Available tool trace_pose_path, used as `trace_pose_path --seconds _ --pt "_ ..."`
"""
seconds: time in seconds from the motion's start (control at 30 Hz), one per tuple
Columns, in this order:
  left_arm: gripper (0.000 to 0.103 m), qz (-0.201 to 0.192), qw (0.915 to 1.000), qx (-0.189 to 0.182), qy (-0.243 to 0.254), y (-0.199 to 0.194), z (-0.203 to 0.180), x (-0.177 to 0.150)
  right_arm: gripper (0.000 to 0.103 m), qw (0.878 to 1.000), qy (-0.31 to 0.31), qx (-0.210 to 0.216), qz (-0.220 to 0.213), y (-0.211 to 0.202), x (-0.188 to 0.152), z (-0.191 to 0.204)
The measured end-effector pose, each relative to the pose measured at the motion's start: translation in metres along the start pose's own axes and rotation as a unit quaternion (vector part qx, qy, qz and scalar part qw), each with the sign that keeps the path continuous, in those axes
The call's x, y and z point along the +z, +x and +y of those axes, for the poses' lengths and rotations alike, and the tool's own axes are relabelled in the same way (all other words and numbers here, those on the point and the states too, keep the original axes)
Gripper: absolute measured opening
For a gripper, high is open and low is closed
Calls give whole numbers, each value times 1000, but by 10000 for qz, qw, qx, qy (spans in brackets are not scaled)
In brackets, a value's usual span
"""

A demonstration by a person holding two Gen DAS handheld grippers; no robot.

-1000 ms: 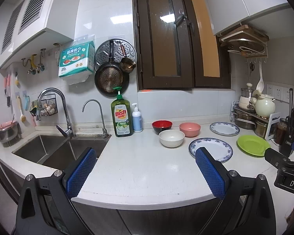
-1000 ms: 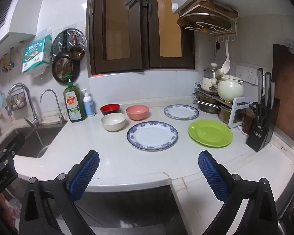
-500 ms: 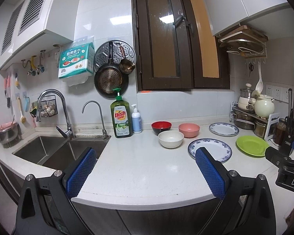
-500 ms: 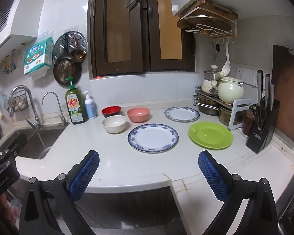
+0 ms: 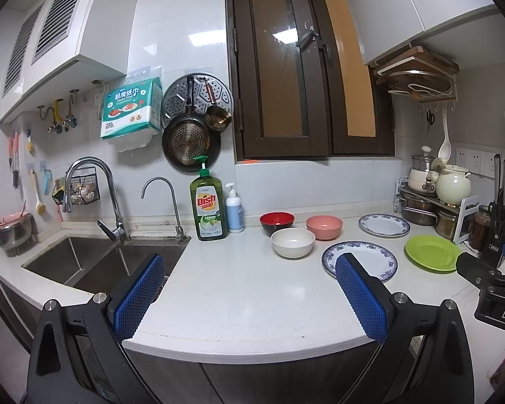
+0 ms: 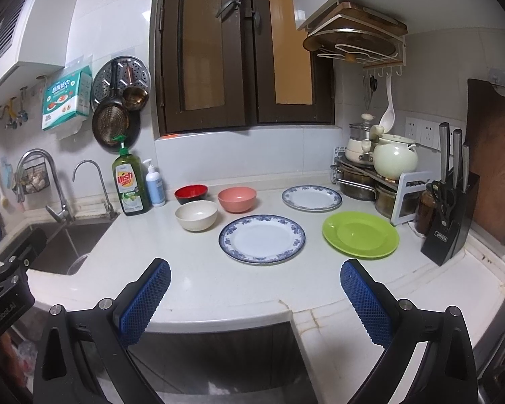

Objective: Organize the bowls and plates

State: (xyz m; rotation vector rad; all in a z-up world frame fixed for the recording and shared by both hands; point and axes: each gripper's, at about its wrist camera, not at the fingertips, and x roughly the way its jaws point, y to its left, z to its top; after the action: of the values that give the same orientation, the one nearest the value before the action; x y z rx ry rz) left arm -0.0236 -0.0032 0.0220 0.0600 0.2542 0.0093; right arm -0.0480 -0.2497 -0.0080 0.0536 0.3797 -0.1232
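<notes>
White stone counter (image 6: 219, 279) ran under both cameras, curving from the sink (image 5: 94, 262) at its left end to a crowded right corner, and nothing on it was yet touched. Both tongs hung short of the counter's front edge: the left gripper (image 5: 249, 294) stood wide and empty, the right gripper (image 6: 256, 298) likewise wide and empty. Outward from them, the large blue-rimmed plate (image 6: 262, 238) lay nearest, mid-counter; the green plate (image 6: 360, 233) sat to its right, apart from it, and a smaller blue-rimmed plate (image 6: 311, 197) lay behind, toward the back edge. Left of the plates three bowls clustered close together: the white bowl (image 6: 196, 214) in front, the pink bowl (image 6: 237, 199) and the red bowl (image 6: 191, 193) behind it near the soap bottles. By my reading the sorting had not begun; this was the approach. The next move would call for one tong to come down over a rim (the white bowl or the near plate looked easiest), gripping the lip squarely since flat plates offer little to pinch. Whether the bowls touched one another was hard to tell, the left tong's right finger covered part of the large plate in the left view, and each view showed only a cut-off piece of the other tong at its edge.
</notes>
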Motion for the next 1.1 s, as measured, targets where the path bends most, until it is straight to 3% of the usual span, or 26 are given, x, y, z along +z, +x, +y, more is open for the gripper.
trace_pose_path --seconds 1.1 --pt "103 2 10000 -19 -13 5 -12 10 102 10000 13 51 19 -3 3 -1"
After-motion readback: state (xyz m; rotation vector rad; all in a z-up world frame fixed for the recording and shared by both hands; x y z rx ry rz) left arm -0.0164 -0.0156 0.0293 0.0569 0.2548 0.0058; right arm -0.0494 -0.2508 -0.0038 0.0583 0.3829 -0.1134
